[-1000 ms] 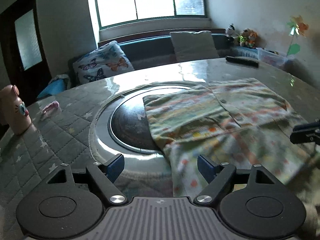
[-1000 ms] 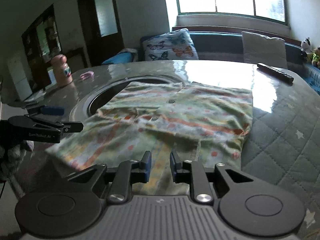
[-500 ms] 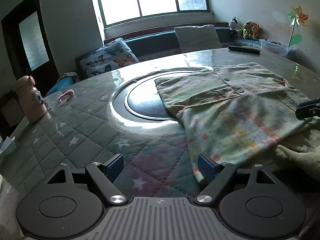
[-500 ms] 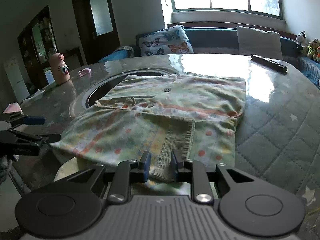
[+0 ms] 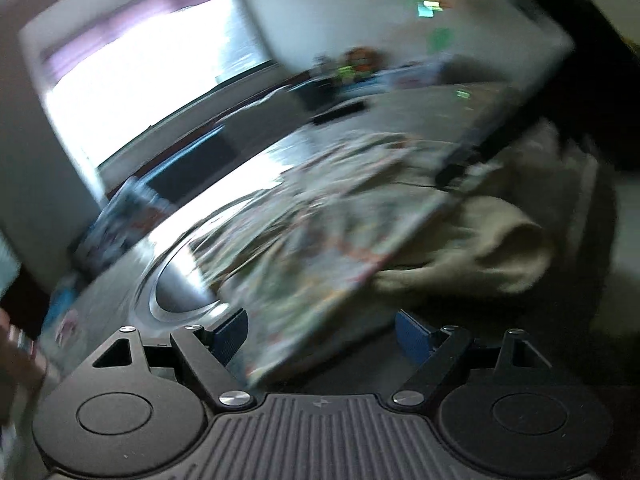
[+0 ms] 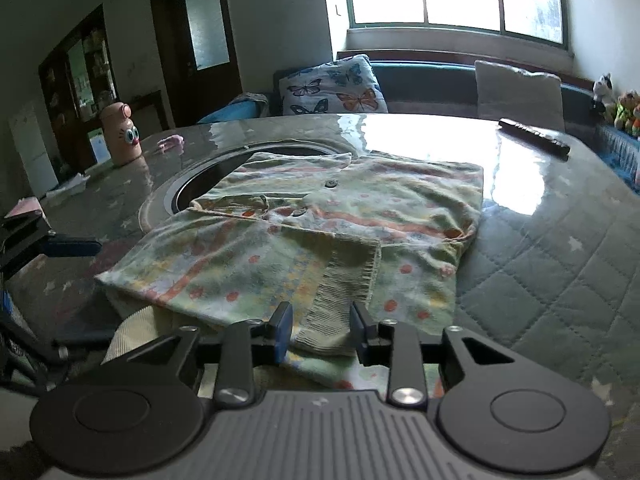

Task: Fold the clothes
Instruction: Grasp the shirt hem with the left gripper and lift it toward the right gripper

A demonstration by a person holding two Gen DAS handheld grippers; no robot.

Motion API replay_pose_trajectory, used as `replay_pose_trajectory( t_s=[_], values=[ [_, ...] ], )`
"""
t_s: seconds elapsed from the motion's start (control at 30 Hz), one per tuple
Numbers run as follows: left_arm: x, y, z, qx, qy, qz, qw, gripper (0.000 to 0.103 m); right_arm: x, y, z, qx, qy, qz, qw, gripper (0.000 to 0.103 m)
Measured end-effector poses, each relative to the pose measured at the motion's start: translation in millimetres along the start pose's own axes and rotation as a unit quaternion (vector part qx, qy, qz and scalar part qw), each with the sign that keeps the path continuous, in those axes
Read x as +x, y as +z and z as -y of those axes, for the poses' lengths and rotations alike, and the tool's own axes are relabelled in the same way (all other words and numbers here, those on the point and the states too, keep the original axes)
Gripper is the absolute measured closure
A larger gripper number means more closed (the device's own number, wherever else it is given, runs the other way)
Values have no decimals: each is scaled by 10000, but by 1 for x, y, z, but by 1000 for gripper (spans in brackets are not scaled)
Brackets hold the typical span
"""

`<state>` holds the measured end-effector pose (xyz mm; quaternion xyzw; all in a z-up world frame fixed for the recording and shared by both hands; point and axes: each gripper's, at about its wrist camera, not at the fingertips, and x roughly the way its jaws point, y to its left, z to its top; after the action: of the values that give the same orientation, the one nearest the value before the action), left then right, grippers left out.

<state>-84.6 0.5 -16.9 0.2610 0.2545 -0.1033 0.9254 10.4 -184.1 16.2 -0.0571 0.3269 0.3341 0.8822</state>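
Observation:
A green patterned children's shirt [image 6: 320, 216] lies folded on the round table, its ribbed cuff [image 6: 344, 296] nearest me. My right gripper [image 6: 320, 330] is open, its fingers on either side of the cuff's end, gripping nothing. My left gripper [image 5: 320, 334] is open and empty, tilted, at the shirt's near edge [image 5: 304, 280]; this view is heavily blurred. The left gripper's blue fingertip [image 6: 68, 247] shows at the left of the right wrist view, apart from the shirt.
A beige cloth [image 5: 480, 248] hangs off the table edge beside the shirt. A pink bottle with eyes [image 6: 120, 134], a small pink item [image 6: 171, 143] and a remote [image 6: 534, 143] lie on the quilted table cover [image 6: 560, 280]. A round inset [image 6: 192, 196] sits mid-table.
My right gripper has opened from nearly shut and drawn back to the shirt's near cuff. My left gripper has swung and tilted sharply, blurring its view. The shirt lies still.

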Motion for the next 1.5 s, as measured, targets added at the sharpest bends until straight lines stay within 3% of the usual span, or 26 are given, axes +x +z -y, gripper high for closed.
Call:
replay_pose_trajectory(
  t_s=[0.13, 0.33, 0.53, 0.63, 0.73, 0.97, 1.07, 1.13, 1.23, 1.27, 1.33, 1.5],
  values=[
    [4, 9, 15, 341, -372, 279, 9983, 24, -12, 0, 4, 14, -1, 49, 10000, 72],
    [14, 18, 28, 527, -848, 514, 9937, 53, -29, -6, 5, -245, -109, 7, 9996, 71],
    [19, 28, 15, 26, -982, 562, 9936, 83, -43, -13, -1, -655, -73, -45, 9978, 65],
    [23, 39, 0, -397, -954, 537, 9932, 90, -45, -18, -11, -1033, 21, -39, 9946, 57],
    [27, 50, -14, -759, -979, 515, 9910, 92, -41, -21, -21, -1342, 48, 50, 9909, 54],
    [33, 57, -27, -1052, -1035, 468, 9879, 92, -18, -18, -38, -1727, 105, 276, 9845, 55],
    [32, 53, -27, -1069, -1024, 426, 9881, 89, -5, -12, -39, -1593, 178, 182, 9869, 66],
    [28, 50, -28, -1075, -1022, 422, 9880, 88, 0, -8, -37, -1381, 312, 116, 9899, 79],
    [22, 43, -29, -1034, -968, 420, 9890, 77, 0, -2, -35, -1157, 408, 88, 9924, 84],
    [19, 41, -29, -1009, -915, 413, 9898, 63, -1, 1, -33, -1060, 436, 82, 9934, 84],
    [14, 35, -29, -945, -775, 393, 9917, 53, -3, 7, -28, -852, 496, 91, 9951, 86],
    [12, 17, -30, -705, -383, 226, 9965, 51, -7, 20, -23, -672, 544, 232, 9960, 88]
  ],
)
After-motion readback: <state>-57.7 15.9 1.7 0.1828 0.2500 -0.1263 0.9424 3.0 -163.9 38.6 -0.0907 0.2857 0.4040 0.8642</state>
